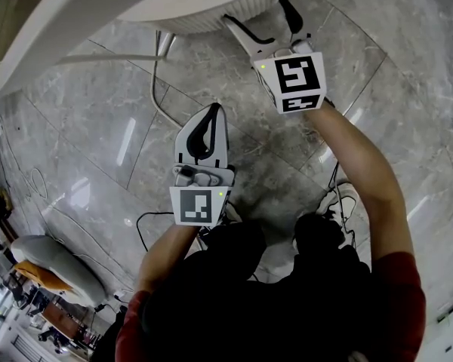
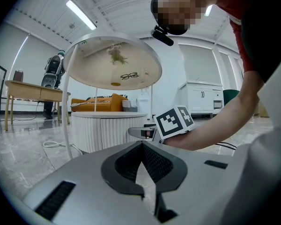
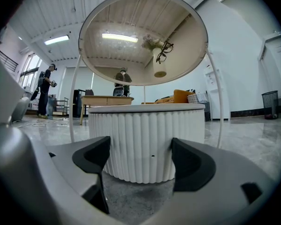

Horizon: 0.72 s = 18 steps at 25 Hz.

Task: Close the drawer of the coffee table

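Jaws of right gripper (image 3: 140,162) apart, facing ribbed coffee table (image 3: 145,135); left gripper (image 2: 141,149) closed, empty. Off-centre push may skew drawer.

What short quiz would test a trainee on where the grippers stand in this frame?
1. True or false: the jaws of the left gripper stand wide apart.
2. What does the right gripper point at? A. the ribbed white base of the coffee table; B. a wooden chair; C. a green bin.
3. In the head view, which gripper is nearer the coffee table?

Key: 1. False: they are together, with nothing between them. 2. A, seen between its open jaws, not touched. 3. The right gripper.
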Each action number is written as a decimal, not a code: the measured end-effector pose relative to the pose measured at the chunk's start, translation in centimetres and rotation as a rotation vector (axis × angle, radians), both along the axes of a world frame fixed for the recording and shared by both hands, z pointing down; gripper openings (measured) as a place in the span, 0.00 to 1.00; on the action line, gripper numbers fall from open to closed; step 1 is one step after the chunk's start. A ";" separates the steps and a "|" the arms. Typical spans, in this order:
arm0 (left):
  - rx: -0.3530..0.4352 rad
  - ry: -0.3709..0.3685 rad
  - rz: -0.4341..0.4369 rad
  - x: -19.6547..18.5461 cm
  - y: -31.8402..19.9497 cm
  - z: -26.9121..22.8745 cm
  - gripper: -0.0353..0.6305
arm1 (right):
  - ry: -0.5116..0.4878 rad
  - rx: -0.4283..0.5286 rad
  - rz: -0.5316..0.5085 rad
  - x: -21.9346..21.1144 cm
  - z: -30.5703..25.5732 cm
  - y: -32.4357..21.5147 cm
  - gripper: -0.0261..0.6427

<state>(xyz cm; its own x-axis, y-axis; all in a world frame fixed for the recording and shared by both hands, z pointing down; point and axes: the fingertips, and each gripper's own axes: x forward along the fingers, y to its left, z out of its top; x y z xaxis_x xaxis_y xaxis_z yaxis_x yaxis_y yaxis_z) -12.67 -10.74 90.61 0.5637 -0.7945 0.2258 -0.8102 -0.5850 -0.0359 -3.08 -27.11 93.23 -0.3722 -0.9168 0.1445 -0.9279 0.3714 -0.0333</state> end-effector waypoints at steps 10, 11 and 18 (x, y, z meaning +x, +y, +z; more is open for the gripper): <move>0.007 0.006 -0.010 -0.1 -0.1 -0.1 0.07 | -0.011 0.009 0.001 0.1 -0.1 0.2 0.61; 0.006 0.007 -0.014 -0.2 -0.1 -0.1 0.07 | -0.010 0.011 0.004 0.3 0.0 0.2 0.61; 0.016 0.005 -0.034 -0.5 -0.5 0.0 0.07 | -0.036 0.031 -0.002 0.7 -0.9 2.1 0.61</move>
<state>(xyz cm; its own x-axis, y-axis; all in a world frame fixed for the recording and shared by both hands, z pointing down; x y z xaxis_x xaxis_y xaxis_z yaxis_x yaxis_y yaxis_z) -13.21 -11.26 90.61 0.5370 -0.8170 0.2102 -0.8300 -0.5562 -0.0414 -2.36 -25.03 92.28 -0.3782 -0.9201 0.1023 -0.9257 0.3744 -0.0545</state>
